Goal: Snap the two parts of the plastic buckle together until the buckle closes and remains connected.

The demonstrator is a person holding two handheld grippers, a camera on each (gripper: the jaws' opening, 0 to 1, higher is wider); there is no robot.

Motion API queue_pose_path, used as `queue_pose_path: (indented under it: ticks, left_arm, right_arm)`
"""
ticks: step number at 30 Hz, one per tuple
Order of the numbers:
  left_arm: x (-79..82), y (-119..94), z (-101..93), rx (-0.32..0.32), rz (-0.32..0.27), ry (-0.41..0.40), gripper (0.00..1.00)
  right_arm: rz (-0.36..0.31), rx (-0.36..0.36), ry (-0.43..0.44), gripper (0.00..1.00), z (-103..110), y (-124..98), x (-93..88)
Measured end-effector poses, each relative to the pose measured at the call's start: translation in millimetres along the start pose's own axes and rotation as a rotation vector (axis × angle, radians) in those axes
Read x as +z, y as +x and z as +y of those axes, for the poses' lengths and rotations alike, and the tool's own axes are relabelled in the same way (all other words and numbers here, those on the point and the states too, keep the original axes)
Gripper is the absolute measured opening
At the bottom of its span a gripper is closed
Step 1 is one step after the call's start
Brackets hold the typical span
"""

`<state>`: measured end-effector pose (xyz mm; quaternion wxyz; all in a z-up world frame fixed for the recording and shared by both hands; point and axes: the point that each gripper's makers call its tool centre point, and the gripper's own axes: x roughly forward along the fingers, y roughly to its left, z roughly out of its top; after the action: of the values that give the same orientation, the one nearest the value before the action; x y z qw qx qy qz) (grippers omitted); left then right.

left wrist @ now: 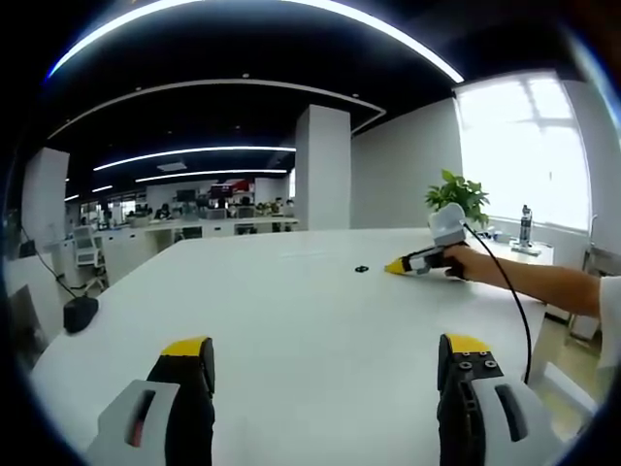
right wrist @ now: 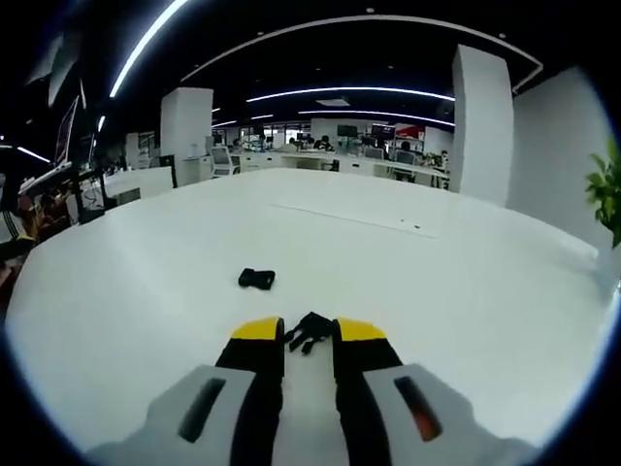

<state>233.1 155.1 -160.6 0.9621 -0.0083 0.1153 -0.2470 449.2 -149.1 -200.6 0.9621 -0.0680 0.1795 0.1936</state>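
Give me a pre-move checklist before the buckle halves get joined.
1. Right gripper closed around one buckle half: ok.
2. Half actually clamped: cannot tell, since it sits just at the tips.
3. Other buckle half in sight, lying free on the white table: ok.
4. Left gripper open, holding nothing: ok.
5. The halves joined: not ok, apart.

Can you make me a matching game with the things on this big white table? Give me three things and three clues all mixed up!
Things:
1. Right gripper
2. Left gripper
3. Second buckle piece

Clues:
A. lying loose on the white table
B. jaws wide apart, nothing between them
C. jaws close around a black buckle piece

Pairs: 1-C, 2-B, 3-A
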Motion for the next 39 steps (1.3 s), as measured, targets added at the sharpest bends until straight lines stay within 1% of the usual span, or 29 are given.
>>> queue_pose_path:
  ticks: [1,2,4,7,9,10,14,17,20,23,27,32,36,39]
  left_arm:
    - [0.0,0,-0.4,-0.001,0.001,0.001,0.98]
    - [0.0,0,-0.8,-0.001,0.0,0.002,0.98]
    - [-0.1,1,-1.2,-0.002,0.001,0.003,0.98]
    - [-0.6,1,-2.3,-0.003,0.003,0.003,0.97]
    - [-0.8,2,-3.0,-0.005,0.005,0.004,0.97]
    - [-0.8,2,-3.6,-0.006,0.005,0.006,0.97]
    - [-1.0,2,-4.9,-0.009,0.007,0.009,0.97]
    - [-2.0,3,-5.1,-0.008,0.01,0.009,0.97]
    - [-2.9,4,-5.8,-0.011,0.012,0.009,0.97]
    - [-3.5,4,-6.1,-0.013,0.013,0.009,0.97]
    - [-5.3,6,-4.6,-0.013,0.015,0.002,0.97]
    - [-7.2,8,-3.8,-0.013,0.022,-0.001,0.97]
    - [-8.0,11,-2.8,-0.016,0.02,-0.008,0.97]
    - [-9.4,13,-3.4,-0.028,0.022,-0.01,0.96]
  right_arm:
    - [-0.007,0.011,0.004,0.19,2,-2,1.5]
    - [-0.015,0.038,0.003,0.19,8,-3,3.3]
    - [-0.017,0.052,0.004,0.19,12,-5,4.3]
    - [-0.033,0.108,-0.004,0.19,27,-8,8.5]
    - [-0.041,0.138,-0.026,0.19,35,-10,10.6]
    - [-0.051,0.179,-0.049,0.19,45,-10,12.6]
    - [-0.048,0.245,-0.076,0.19,64,-13,12.8]
    - [-0.047,0.271,-0.092,0.19,74,-15,12.2]
    - [-0.045,0.323,-0.111,0.19,90,-17,11.9]
    - [-0.043,0.36,-0.111,0.19,100,-17,11.0]
    - [-0.041,0.39,-0.118,0.19,110,-17,9.9]
    - [-0.034,0.41,-0.137,0.19,118,-16,8.9]
    - [-0.036,0.442,-0.147,0.19,127,-19,8.5]
    - [-0.03,0.459,-0.157,0.19,133,-19,6.8]
